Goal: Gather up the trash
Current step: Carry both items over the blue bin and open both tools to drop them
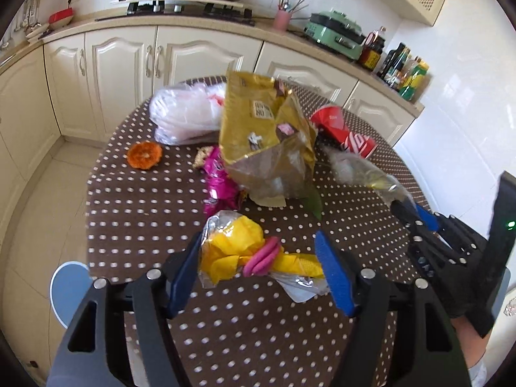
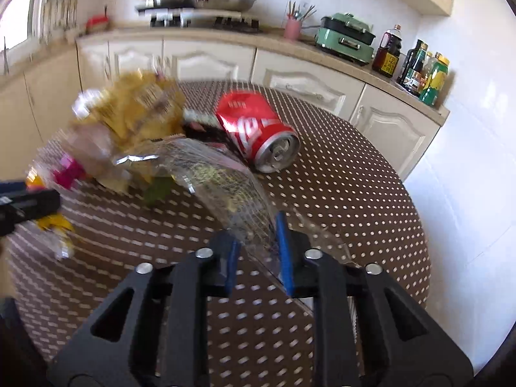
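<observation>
- Kitchen setting: a round table point(image 1: 135, 213) with a brown, white-dotted cloth stands before cream cabinets point(image 1: 119, 64); litter lies scattered over the table's far half.
- Clear wrapper point(image 2: 225, 187): a crinkled transparent film, one end pinched between the fingers of the right gripper point(image 2: 258, 242), which are drawn together on it; the other end trails back toward the heap.
- Yellow wrapper point(image 1: 238, 251): yellow-and-pink packet in clear film, lying on the cloth between the spread fingers of the left gripper point(image 1: 258, 264); the fingers stand apart on either side and are not clamped on it.
- Gold bag point(image 1: 264, 129): large torn foil bag standing up in the middle of the heap, with a pink wrapper point(image 1: 219, 183) at its foot.
- Red can point(image 2: 258, 129): on its side just beside the heap, open end toward the right wrist camera.
- Farther out: a white plastic bag point(image 1: 183, 113) and an orange peel point(image 1: 144, 155) to the left.
- Risks, as judged: the thin film may slip or tear if pulled hard; its trailing end could drag neighbouring litter or set the can rolling toward the table edge; the left fingers may close on loose film only and drop the packet.
</observation>
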The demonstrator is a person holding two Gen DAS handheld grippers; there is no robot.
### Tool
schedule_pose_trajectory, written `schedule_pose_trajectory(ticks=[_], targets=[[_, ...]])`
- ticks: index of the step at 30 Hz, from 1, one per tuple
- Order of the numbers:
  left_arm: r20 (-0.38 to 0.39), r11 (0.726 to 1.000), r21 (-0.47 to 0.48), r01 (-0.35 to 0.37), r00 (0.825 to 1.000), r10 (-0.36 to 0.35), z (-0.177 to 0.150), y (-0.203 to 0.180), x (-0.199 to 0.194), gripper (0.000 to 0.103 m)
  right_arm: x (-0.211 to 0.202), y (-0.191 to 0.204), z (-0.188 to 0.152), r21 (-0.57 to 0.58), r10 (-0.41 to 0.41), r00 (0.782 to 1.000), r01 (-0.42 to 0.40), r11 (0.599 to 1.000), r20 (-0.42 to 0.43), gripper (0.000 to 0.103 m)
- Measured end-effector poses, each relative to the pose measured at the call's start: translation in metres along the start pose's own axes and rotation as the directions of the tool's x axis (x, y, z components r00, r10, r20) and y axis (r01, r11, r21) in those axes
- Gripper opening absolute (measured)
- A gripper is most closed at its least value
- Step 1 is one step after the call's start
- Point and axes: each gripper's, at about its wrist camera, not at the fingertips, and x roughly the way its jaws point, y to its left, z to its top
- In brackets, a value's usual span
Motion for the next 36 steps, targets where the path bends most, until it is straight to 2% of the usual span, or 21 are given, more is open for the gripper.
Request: schedule_pose_trajectory(ticks=[3, 6, 10, 14, 16, 19, 21, 26, 27, 29, 31, 36], targets=[[0.036, 1.0, -0.003, 0.023, 0.999, -0.023, -0.002, 0.012, -0.022, 0.068, -0.026, 0.006, 0.004, 0.036, 0.011, 0.999, -0.012, 0.999, 0.049, 0.012], [0.074, 0.999, -0.008, 0.036, 0.997, -0.036, -0.004, 0.026, -0.042, 0.068, -0.053, 0.022, 0.013, 0.052, 0.041, 0.993, -0.047, 0.998, 0.114, 0.01], [0.122, 0.999, -0.037, 0.024, 0.992, -0.019, -0.013, 0.062, -0.074, 0.068, -0.081, 0.065, 0.027, 0.013, 0.134, 0.973, -0.139, 0.99, 0.187, 0.006], [0.158, 0.996, -0.089, -0.03, 0.987, 0.044, -0.028, 0.111, -0.104, 0.068, -0.093, 0.125, 0.041, -0.058, 0.28, 0.934, -0.274, 0.96, 0.22, 0.006], [0.168, 0.99, -0.126, -0.07, 0.982, 0.091, -0.036, 0.141, -0.117, 0.068, -0.094, 0.166, 0.045, -0.108, 0.364, 0.907, -0.348, 0.931, 0.213, 0.006], [0.158, 0.97, -0.195, -0.147, 0.971, 0.178, -0.055, 0.197, -0.131, 0.068, -0.086, 0.23, 0.049, -0.174, 0.474, 0.864, -0.448, 0.877, 0.167, 0.006], [0.129, 0.955, -0.22, -0.199, 0.964, 0.231, -0.066, 0.233, -0.131, 0.068, -0.07, 0.281, 0.048, -0.215, 0.543, 0.833, -0.514, 0.83, 0.104, 0.006], [0.004, 0.905, -0.302, -0.301, 0.949, 0.317, -0.092, 0.323, -0.1, 0.068, -0.005, 0.385, 0.03, -0.238, 0.591, 0.803, -0.59, 0.771, -0.077, 0.006], [-0.02, 0.897, -0.318, -0.308, 0.948, 0.318, -0.097, 0.339, -0.091, 0.068, 0.007, 0.399, 0.022, -0.231, 0.592, 0.798, -0.6, 0.766, -0.109, 0.006], [-0.086, 0.878, -0.348, -0.328, 0.944, 0.318, -0.11, 0.375, -0.067, 0.068, 0.044, 0.433, 0.006, -0.202, 0.601, 0.774, -0.632, 0.748, -0.198, 0.006], [-0.15, 0.866, -0.369, -0.338, 0.941, 0.303, -0.121, 0.402, -0.042, 0.068, 0.071, 0.462, -0.011, -0.203, 0.582, 0.775, -0.629, 0.751, -0.248, 0.006], [-0.27, 0.832, -0.42, -0.364, 0.925, 0.268, -0.143, 0.461, 0.013, 0.069, 0.139, 0.51, -0.047, -0.161, 0.549, 0.752, -0.632, 0.758, -0.364, 0.005]])
